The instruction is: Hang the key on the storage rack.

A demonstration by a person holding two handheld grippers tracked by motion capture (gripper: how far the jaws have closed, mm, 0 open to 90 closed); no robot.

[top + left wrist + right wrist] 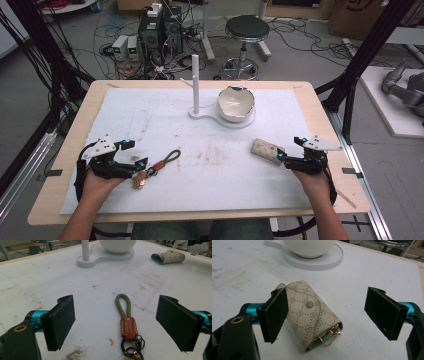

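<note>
On the white mat (150, 115), the left gripper (116, 325) has its jaws spread either side of the keychain (127, 322), pinching nothing, while the right gripper (325, 315), jaws equally spread, straddles the pouch (312, 315) near the bowl (236, 104).

key pouch (312, 315) between open claw (325, 315)

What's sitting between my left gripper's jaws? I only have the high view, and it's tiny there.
Observer: A keychain, an olive cord loop on an orange leather tab with dark rings, lies between open jaws, untouched.
Operator: And that beige thing by the right gripper?
Observer: A monogram key pouch with a green snap button on its flap.
Operator: Anything sticking out of it?
Observer: Yes, a gold clasp pokes from the open end nearest the right gripper.
</note>
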